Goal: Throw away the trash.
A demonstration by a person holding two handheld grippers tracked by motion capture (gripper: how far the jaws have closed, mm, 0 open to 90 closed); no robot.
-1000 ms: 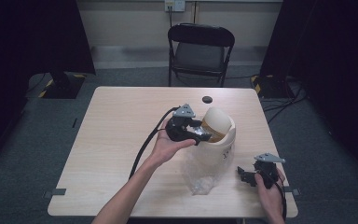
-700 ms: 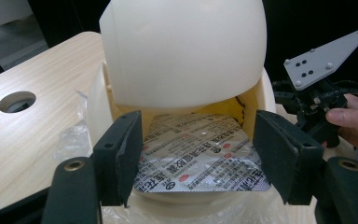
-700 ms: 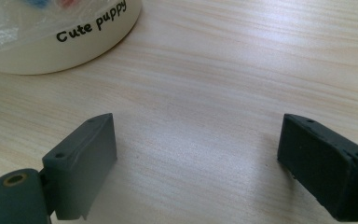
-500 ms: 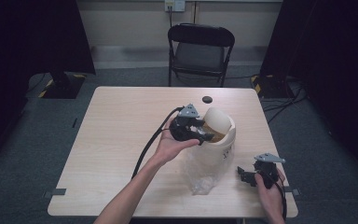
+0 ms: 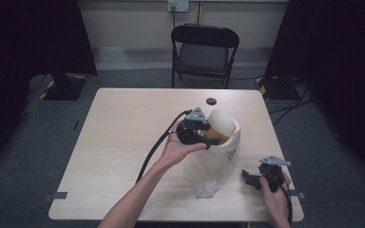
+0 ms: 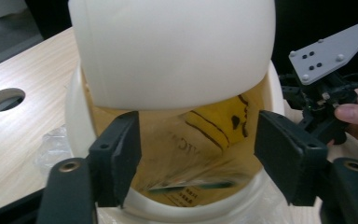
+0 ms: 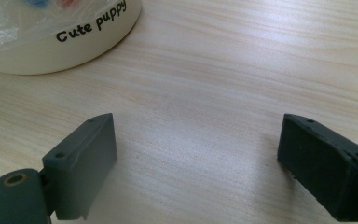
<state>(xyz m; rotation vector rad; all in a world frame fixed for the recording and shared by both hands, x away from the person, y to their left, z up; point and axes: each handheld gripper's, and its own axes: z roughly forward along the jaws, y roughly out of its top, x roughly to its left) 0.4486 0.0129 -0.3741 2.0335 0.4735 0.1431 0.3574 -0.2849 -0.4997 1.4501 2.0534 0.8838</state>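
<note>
A cream bin stands right of the table's middle, lettered "Cute puppy" on its base. Its domed swing lid is tipped back, and a yellow bag lines the inside. Crumpled clear plastic wraps the bin's lower front. My left gripper is open at the bin's mouth, its jaws on either side of the opening under the lid, with nothing between them. My right gripper rests open on bare wood near the front right corner, just right of the bin.
A round black cable hole lies in the table top behind the bin. A black folding chair stands beyond the far edge. The left gripper's cable trails over the wood beside the forearm. The table's left half is bare wood.
My left gripper has shifted a little to the right, closer into the bin's mouth. The right gripper has stayed put.
</note>
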